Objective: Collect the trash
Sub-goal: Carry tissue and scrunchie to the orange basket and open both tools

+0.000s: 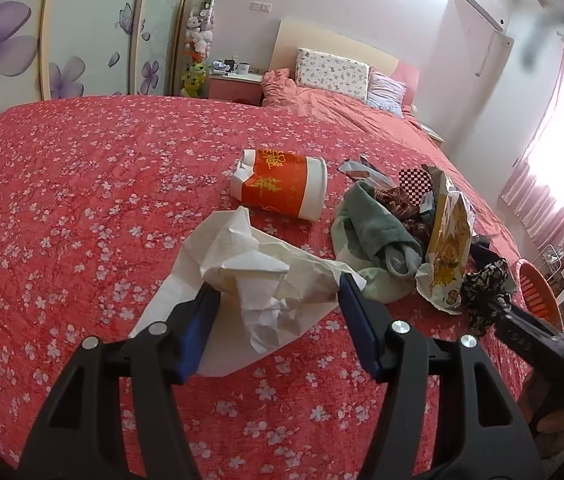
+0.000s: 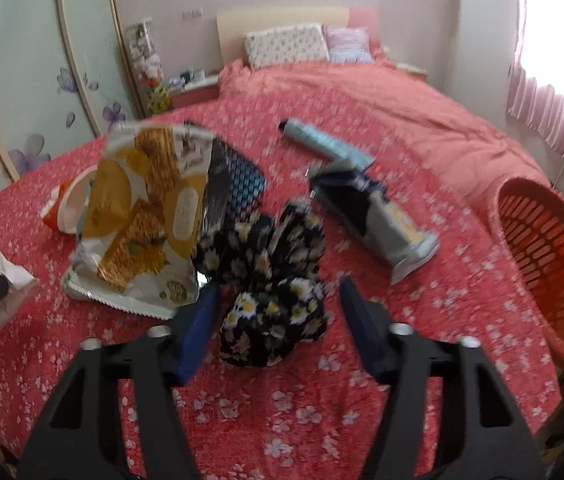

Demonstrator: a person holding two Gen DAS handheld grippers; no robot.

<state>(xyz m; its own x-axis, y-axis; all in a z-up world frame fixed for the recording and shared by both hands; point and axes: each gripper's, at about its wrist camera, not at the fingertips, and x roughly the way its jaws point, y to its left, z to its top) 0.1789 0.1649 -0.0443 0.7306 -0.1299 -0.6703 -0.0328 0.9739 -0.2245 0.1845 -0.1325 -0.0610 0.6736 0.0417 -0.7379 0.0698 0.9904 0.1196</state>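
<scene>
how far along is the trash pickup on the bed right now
Barely started: the orange basket looks empty. In hand: the left gripper pinches the crumpled white paper; the right gripper brackets the floral cloth, not visibly gripping. Left: the paper cup, chip bag and blue wrapper.

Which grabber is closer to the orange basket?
Right. The right gripper sits at the flowery cloth, beside the orange basket. The left gripper is over the crumpled paper, farther away.

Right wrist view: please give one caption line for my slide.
Right gripper straddles dark floral cloth on the red bedspread, orange basket beside it.
</scene>
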